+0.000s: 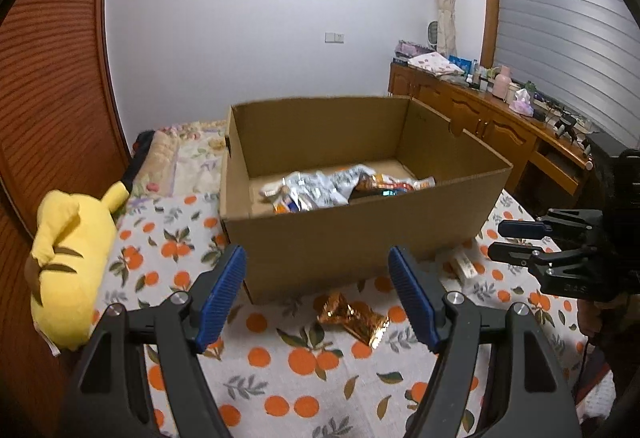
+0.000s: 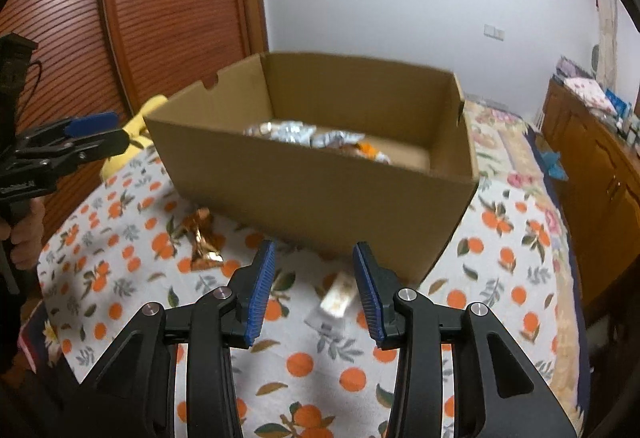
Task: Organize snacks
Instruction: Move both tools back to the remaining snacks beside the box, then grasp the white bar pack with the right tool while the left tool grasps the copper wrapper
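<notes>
Light: dim, even indoor light, cool cast
Shadows: soft, under the box (image 1: pixel 360 238)
Blur: right view smeared, white packet (image 2: pixel 338 298) unsharp
Edges: strong fisheye bending, black corners

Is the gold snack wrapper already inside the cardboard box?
No, the gold wrapper lies on the orange-print cloth in front of the box.

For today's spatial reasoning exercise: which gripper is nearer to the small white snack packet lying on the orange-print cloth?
Right. The right gripper hangs just above the small white snack packet, jaws open. The left gripper is open farther off, over the crinkled gold foil wrapper.
</notes>
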